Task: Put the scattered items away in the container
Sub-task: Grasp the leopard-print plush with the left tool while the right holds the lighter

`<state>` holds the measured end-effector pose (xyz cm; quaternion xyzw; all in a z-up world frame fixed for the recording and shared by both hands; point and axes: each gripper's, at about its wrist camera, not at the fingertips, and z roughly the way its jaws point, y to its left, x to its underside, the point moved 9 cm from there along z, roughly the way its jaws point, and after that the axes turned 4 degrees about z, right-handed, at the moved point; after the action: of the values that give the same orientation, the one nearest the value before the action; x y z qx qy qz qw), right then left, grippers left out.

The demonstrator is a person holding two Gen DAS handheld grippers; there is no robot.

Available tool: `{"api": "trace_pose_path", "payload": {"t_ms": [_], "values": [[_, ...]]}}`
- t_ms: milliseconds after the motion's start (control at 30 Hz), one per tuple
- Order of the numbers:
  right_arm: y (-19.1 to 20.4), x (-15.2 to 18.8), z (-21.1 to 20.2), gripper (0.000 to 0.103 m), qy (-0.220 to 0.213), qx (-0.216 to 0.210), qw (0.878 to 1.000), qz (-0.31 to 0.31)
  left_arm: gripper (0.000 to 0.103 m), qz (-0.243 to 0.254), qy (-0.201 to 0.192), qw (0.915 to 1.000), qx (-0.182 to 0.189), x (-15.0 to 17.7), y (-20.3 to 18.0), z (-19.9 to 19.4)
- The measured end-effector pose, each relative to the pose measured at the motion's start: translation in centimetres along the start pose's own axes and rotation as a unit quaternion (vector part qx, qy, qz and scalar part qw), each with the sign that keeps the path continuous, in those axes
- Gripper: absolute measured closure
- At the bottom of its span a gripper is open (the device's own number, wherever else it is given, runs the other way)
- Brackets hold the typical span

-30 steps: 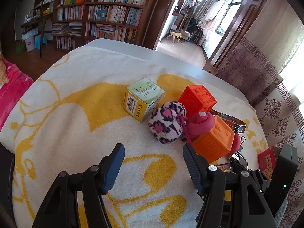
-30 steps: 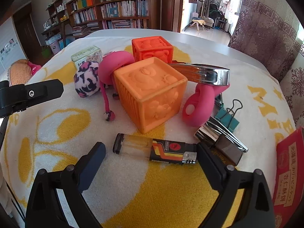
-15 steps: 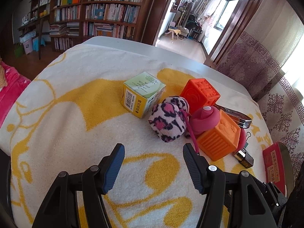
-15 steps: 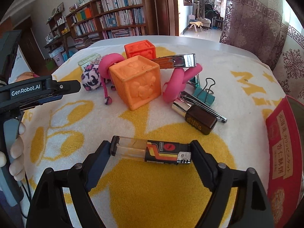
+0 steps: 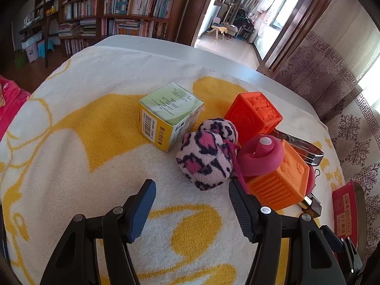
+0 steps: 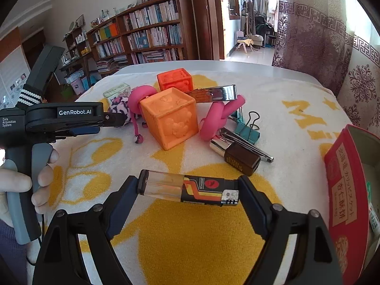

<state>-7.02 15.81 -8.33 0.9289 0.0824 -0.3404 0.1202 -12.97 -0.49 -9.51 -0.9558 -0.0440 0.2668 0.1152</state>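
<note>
Clear-bodied lighter [image 6: 188,188] | orange-black label | metal cap | crosswise in right claw [image 6: 190,190]

1. The right gripper [image 6: 188,191] angles downward, its jaws — closing over the past second — clamped end to end on a lighter [image 6: 187,190].
2. The left gripper [image 5: 191,197] tilts down, jaws parted and empty — a hand [image 6: 26,178] grips its handle.

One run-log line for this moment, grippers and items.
right gripper: shut on lighter, lifted | left gripper: open, empty, near leopard plush | red tin: open at right
</note>
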Motion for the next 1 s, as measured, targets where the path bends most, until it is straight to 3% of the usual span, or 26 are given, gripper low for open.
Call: {"api": "trace_pose_path", "payload": {"t_ms": [233, 500, 600, 633, 833, 1000], "values": [[0.2, 0.0, 0.1, 0.017, 0.002, -0.002, 1.0, -0.001, 0.038, -0.003, 0.007, 0.9999, -0.008, -1.7, -0.5, 1.4], [-0.3, 0.2, 0.4, 0.017, 0.007, -0.007, 1.0, 0.009, 0.038, -0.014, -0.006, 0.9994, 0.03, -2.3, -0.6, 2.3], [-0.3, 0.2, 0.4, 0.017, 0.006, -0.007, 1.0, 0.01, 0.055, -0.011, -0.002, 0.9984, 0.055, -2.1, -1.0, 2.3], [-0.3, 0.2, 0.3, 0.017, 0.004, -0.007, 1.0, 0.01, 0.055, -0.009, 0.001, 0.9983, 0.057, -2.0, -1.1, 2.3], [-0.2, 0.2, -0.2, 0.017, -0.005, -0.004, 1.0, 0.006, 0.058, 0.008, -0.004, 0.9994, 0.034, -1.4, -1.4, 0.9], [-0.3, 0.0, -0.3, 0.017, -0.012, -0.004, 1.0, 0.009, 0.058, 0.011, -0.037, 0.999, 0.024, -2.2, -1.4, -2.0]]}}
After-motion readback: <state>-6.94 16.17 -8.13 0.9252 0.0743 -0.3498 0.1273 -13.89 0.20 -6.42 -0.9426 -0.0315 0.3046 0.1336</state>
